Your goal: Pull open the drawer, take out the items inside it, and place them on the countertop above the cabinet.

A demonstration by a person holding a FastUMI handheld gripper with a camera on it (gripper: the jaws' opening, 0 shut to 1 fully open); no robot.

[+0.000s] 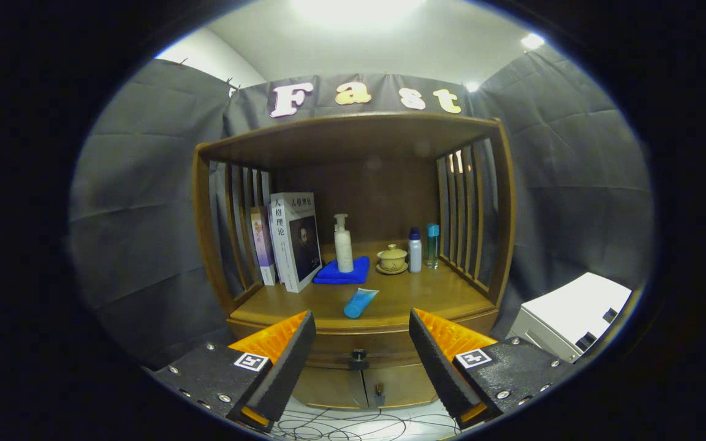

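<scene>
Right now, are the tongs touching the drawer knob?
Apart. In the gripper view the tongs are open, and the drawer knob sits beyond them in the gap, clear of both fingers.

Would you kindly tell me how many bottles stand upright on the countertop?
3: a pump bottle on the blue cloth, plus a white bottle and a blue bottle beside the lidded cup. Fingers open.

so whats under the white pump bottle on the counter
The pump bottle stands on a folded blue cloth lying on the wooden countertop. Whatever the cloth covers is hidden. The tool is open, its fingers well short of the drawer knob.
</scene>
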